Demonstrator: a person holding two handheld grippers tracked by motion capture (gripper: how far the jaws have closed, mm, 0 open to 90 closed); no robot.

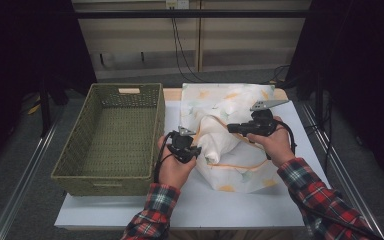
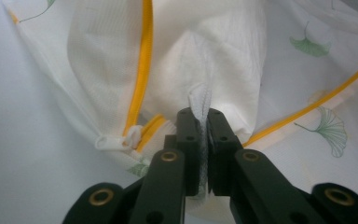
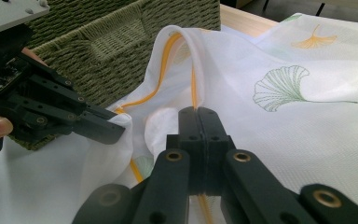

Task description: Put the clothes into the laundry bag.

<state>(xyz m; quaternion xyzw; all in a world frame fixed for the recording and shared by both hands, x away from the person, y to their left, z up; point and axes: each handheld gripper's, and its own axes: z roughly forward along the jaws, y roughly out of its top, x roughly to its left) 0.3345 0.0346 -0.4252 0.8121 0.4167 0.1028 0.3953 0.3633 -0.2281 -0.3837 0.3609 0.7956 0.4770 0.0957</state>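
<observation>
Both hand-held grippers pinch the white mesh laundry bag (image 1: 230, 145) on the surface: left hand-held gripper (image 1: 196, 150) clamps its fabric, right hand-held gripper (image 1: 231, 128) its orange-trimmed edge. Wicker basket (image 1: 111, 175) lies at nine o'clock, nearer the left.

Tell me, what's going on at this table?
A person is handling a white mesh bag with yellow trim, using two hand-held grippers. The left gripper pinches a fold of its mesh; the right gripper is clamped on its yellow-trimmed edge, lifting it off the table. A green basket sits empty beside it.
</observation>
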